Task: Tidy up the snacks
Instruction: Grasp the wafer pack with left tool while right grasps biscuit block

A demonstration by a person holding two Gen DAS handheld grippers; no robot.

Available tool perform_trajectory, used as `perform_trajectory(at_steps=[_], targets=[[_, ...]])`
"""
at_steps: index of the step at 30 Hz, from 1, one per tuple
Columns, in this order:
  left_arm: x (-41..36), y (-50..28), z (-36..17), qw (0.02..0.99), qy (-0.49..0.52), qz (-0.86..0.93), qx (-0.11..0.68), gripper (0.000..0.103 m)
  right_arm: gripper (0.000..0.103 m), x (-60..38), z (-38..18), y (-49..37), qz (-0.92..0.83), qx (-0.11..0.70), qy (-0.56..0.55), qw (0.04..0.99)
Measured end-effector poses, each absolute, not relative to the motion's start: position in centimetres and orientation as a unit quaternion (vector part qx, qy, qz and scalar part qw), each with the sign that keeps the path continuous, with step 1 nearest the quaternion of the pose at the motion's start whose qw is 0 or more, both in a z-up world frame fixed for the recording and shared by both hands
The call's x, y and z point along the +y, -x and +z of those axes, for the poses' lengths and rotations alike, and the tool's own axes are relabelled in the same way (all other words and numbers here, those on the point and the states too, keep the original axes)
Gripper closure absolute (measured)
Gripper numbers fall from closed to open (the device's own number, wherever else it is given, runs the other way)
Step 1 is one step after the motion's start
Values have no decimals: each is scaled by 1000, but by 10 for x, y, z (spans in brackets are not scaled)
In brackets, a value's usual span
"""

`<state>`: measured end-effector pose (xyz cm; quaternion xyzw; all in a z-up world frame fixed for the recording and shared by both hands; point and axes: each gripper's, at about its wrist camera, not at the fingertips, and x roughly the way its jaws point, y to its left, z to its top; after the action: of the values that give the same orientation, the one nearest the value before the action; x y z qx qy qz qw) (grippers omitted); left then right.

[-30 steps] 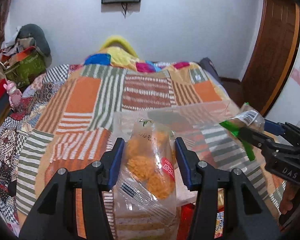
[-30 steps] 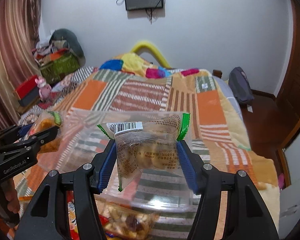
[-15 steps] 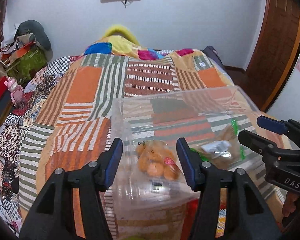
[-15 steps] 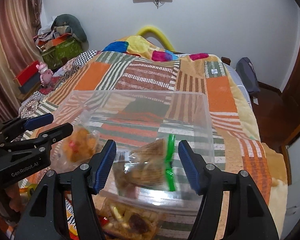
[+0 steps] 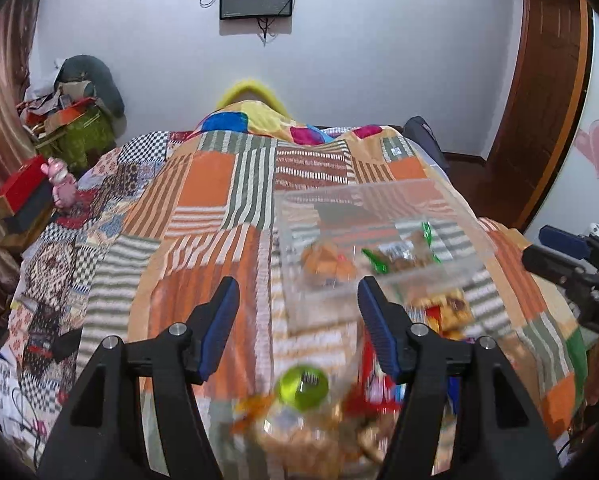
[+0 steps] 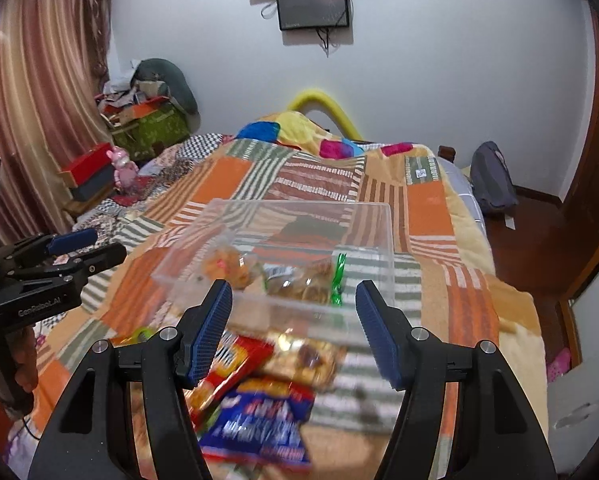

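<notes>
A clear plastic bin (image 5: 363,194) (image 6: 371,208) stands on the patchwork bedspread. Inside it lie an orange snack bag (image 5: 327,262) (image 6: 223,264) and a green-sealed biscuit bag (image 5: 403,250) (image 6: 303,284). My left gripper (image 5: 297,286) (image 6: 107,243) hovers short of the bin's near left corner; its jaws are opening, with nothing between them. My right gripper (image 6: 293,288) (image 5: 537,243) is open and empty above the bin's near wall. Beneath both sits a blurred pile of snacks: a red packet (image 6: 235,364), a blue packet (image 6: 263,420), a clear nut bag (image 6: 303,356) and a green round pack (image 5: 302,386).
The bed's right edge drops to a wooden floor with a dark backpack (image 6: 493,180). A cluttered green box (image 6: 151,124), a red box (image 6: 85,166) and a pink toy (image 6: 123,168) crowd the left side by the curtain. A door stands at the right.
Both grippers let go of their bags, which now lie in the bin. Both have drawn back and up from it, bringing the snack pile at the near edge into view.
</notes>
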<state>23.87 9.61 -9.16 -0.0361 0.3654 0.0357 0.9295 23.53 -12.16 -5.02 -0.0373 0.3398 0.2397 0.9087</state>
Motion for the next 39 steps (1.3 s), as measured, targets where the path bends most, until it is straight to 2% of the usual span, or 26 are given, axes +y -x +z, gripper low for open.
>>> perform_trajectory(at_steps=[13, 21, 30, 32, 34, 39], targets=[[85, -134, -146, 903, 62, 33, 423, 41, 42, -128, -55, -162, 257, 334, 36, 906], [72, -116, -196, 872, 96, 2, 481, 41, 42, -111, -81, -150, 274, 358, 40, 891], [79, -105, -226, 859, 113, -23, 499, 41, 42, -87, -109, -145, 297, 393, 38, 869], [85, -103, -233, 857, 119, -18, 502, 46, 42, -79, -114, -145, 302, 399, 42, 865], [93, -99, -239, 856, 123, -16, 503, 56, 42, -70, -119, -146, 307, 404, 49, 860], [103, -95, -238, 862, 126, -8, 491, 57, 42, -52, -132, -152, 314, 421, 61, 849]])
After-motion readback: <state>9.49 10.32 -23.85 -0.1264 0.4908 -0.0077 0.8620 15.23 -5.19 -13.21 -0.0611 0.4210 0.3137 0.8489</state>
